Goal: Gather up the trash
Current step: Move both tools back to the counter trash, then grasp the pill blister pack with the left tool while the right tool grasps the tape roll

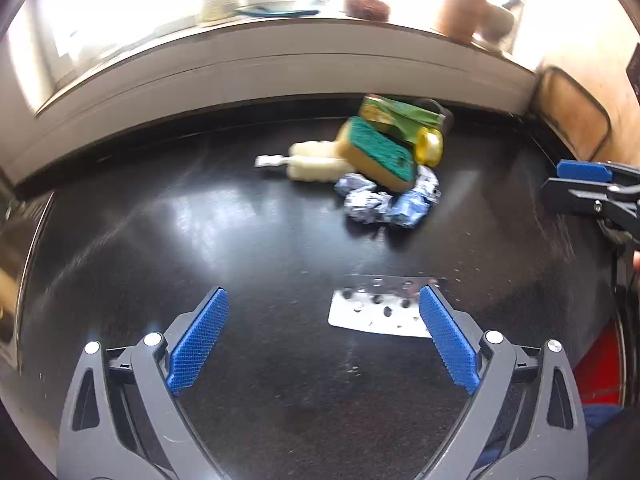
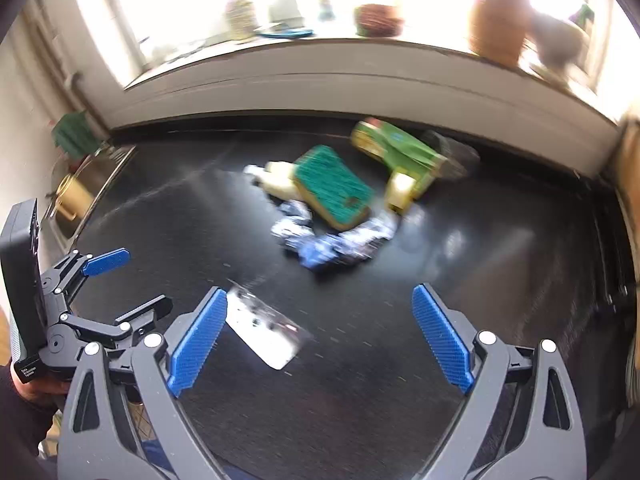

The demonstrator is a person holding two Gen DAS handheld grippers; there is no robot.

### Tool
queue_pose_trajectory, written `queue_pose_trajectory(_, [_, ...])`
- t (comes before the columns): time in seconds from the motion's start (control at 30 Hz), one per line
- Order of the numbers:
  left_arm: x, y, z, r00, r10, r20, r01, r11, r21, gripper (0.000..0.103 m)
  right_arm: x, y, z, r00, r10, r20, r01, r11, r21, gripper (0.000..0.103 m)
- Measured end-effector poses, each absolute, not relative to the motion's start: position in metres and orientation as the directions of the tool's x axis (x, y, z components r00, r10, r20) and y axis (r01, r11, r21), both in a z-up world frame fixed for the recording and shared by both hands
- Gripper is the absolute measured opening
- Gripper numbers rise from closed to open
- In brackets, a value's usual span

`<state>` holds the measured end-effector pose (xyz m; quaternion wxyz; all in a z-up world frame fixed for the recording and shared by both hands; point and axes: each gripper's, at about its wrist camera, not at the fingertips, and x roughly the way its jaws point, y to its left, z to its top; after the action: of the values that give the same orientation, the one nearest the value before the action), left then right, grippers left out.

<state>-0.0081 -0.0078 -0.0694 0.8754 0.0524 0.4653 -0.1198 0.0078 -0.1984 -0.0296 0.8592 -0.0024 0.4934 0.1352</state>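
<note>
- While both tools hang wide open and empty above the dark surface, we judge the step in hand to be the approach to a first piece of trash.
- Our left tool has its blue pads spread with nothing between them; the right tool stands the same way, bare of any load.
- The trash sits in one loose heap towards the back of the surface, near the window sill: a sponge with a green top leans on a pale plastic bottle, a green carton lies behind it beside a yellow roll, and crumpled blue-white wrappers lie in front.
- A flat foil blister sheet lies apart from the heap, close to our left tool and partly behind its right pad.
- We think the blister sheet is the awkward one: flat on the surface, it probably needs a pad slid under an edge.
- For the heap, we would take the wrappers or sponge first, from the top, so nothing underneath rolls away.
- Both views are blurred, so we should settle the tools before closing on anything.
- Whether a bin is near, we cannot tell.
</note>
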Motion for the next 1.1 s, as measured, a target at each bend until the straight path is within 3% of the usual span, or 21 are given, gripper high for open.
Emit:
queue_pose_trajectory(0.4, [0.007,-0.046,-0.102,0.454,-0.223,-0.862,0.555,0.828,0.078,0.093,0.011,-0.239,-0.052,0.445,0.231,-0.865,-0.155,0.971,0.180,0.090])
queue_pose_trajectory(0.73, [0.034,-0.076,-0.149,0.352,-0.252,-0.902,0.802,0.578,0.152,0.090,0.080,-0.242,-0.087,0.404,0.196,-0.894,-0.067,0.981,0.184,0.090])
queue_pose_trajectory(0.87, [0.041,-0.082,-0.162,0.320,-0.238,-0.917,0.824,0.547,0.145,0.071,0.117,-0.237,-0.109,0.385,0.158,-0.909,-0.043,0.987,0.154,0.087])
queue_pose_trajectory(0.93, [0.044,-0.081,-0.164,0.300,-0.259,-0.918,0.825,0.554,0.113,0.069,0.136,-0.235,-0.120,0.373,0.147,-0.916,-0.027,0.989,0.148,0.085])
queue_pose_trajectory(1.1, [0.048,-0.081,-0.164,0.275,-0.286,-0.918,0.821,0.567,0.069,0.040,0.176,-0.227,-0.145,0.338,0.119,-0.934,-0.002,0.992,0.126,0.072])
